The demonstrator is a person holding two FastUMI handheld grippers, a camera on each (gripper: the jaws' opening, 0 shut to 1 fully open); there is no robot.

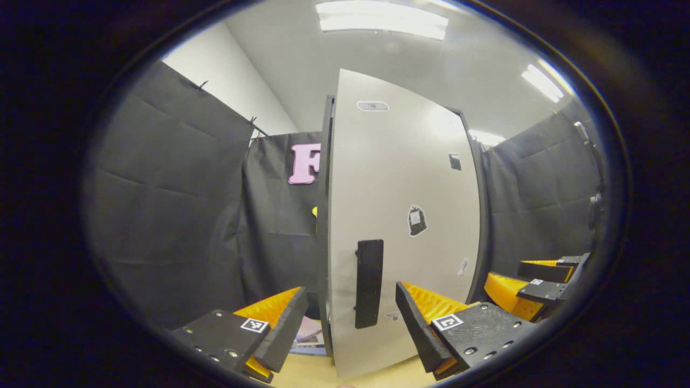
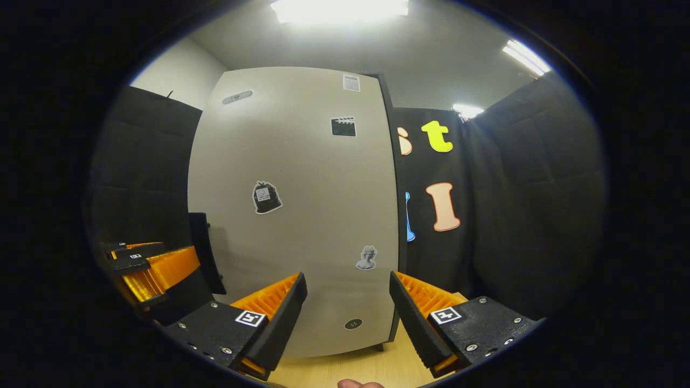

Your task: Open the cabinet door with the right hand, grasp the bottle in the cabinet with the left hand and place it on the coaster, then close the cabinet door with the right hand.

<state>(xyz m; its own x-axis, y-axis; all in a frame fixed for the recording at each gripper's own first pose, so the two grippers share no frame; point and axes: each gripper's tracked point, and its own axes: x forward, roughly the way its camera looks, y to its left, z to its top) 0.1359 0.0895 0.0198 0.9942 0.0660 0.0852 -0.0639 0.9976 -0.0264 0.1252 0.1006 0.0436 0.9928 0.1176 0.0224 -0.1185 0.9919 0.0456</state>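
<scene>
A tall grey cabinet door (image 1: pixel 401 215) with small stickers faces me, closed, and its dark vertical handle (image 1: pixel 369 283) sits low near its left edge. My left gripper (image 1: pixel 350 323) is open, fingers either side of the handle and short of it. In the left gripper view my right gripper (image 1: pixel 533 285) appears at the right, near the door's lower right. In the right gripper view the same door (image 2: pixel 302 205) stands straight ahead with the handle (image 2: pixel 205 253) at its left edge. My right gripper (image 2: pixel 347 312) is open before the door's lower part, holding nothing. My left gripper (image 2: pixel 145 269) shows at the left by the handle.
The cabinet stands on a light wooden tabletop (image 2: pixel 372 366). Black cloth walls (image 1: pixel 172 215) enclose the booth on both sides. A flat pale object (image 1: pixel 310 337) lies on the table just left of the cabinet.
</scene>
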